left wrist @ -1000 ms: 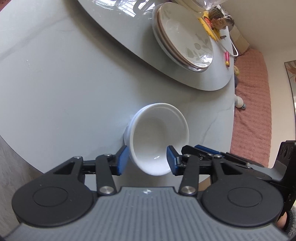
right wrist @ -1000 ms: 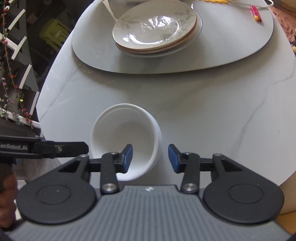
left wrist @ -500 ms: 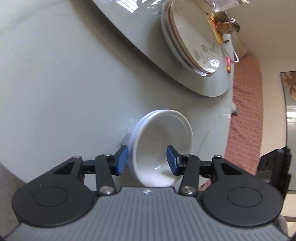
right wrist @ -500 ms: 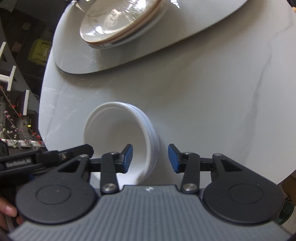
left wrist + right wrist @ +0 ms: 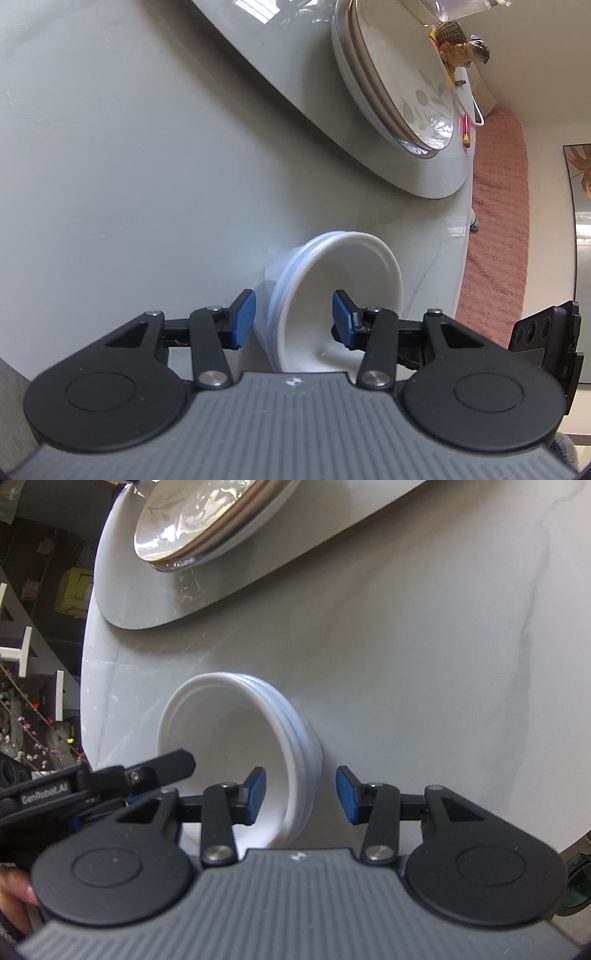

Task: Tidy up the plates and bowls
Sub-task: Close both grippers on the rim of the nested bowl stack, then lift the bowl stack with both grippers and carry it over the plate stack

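A: What does the left wrist view give?

B: The left claw stands with its blue pads apart, straddling one wall of a stack of white bowls. One pad is outside the stack, the other inside the top bowl, and a gap shows at the outer pad, so nothing is pinched. The bowls sit on the pale grey marbled counter, near its edge. Farther back a stack of plates with a leaf pattern and brown rims rests on a grey mat. A pink rug lies on the floor beyond the counter, and a small red pen lies by the plates.

A: And the right wrist view?

B: The right claw is also apart, over the opposite wall of the same white bowls: one pad inside the bowl, the other well clear of the outer wall. The left claw reaches in from the left over the rim, and fingers show at the lower left corner. The plates sit on the mat beyond.
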Tool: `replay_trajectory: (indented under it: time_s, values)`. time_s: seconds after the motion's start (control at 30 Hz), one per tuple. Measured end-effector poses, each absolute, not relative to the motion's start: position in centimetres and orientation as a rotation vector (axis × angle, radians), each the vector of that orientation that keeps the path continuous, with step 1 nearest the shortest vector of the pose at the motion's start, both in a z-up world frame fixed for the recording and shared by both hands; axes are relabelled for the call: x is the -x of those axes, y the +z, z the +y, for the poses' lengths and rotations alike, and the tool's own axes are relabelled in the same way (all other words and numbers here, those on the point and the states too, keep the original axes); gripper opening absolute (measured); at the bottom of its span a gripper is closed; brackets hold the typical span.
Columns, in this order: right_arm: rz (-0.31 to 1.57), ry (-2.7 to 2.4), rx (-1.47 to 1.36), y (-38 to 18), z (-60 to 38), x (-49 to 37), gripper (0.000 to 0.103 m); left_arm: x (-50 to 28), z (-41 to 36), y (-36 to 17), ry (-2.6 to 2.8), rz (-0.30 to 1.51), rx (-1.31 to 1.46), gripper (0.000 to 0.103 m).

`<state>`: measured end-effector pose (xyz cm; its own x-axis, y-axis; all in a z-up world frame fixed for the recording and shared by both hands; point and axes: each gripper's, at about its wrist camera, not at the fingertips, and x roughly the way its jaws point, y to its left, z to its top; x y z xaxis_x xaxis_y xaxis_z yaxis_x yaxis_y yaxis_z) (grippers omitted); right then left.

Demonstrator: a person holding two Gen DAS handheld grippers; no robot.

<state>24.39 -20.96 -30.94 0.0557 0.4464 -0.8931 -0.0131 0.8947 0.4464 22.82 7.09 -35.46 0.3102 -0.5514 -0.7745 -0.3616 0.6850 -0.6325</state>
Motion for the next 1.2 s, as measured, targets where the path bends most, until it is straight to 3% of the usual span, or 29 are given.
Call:
replay_trajectory:
  time_s: [0.2,0.5,0.6,0.7,1.2]
  values:
    - [1.486,0.368,-0.335,-31.0,-20.7,-24.7,0.045,-22.9,6.6,-36.4,-0.14,1.314,0.855,0.051]
    - [1.491,0.381,-0.314,-31.2,-20.3,-24.8,0.03,-23.5,6.2,-37.5,-0.123,1.31,0.848,0.049]
    - [1.488,0.383,-0.322,-31.3,-20.5,-24.8,0.026,-23.6,6.0,-37.7,-0.121,1.304,0.854,0.04]
    - [1.48,0.386,-0.316,-31.1,-20.8,-24.7,0.025,-23.6,5.8,-37.4,-0.1,1.294,0.805,0.023]
    - [1.381,0.402,-0.294,-27.8,-20.8,-25.2,0.025,-24.5,5.4,-33.6,-0.102,1.226,0.726,0.02]
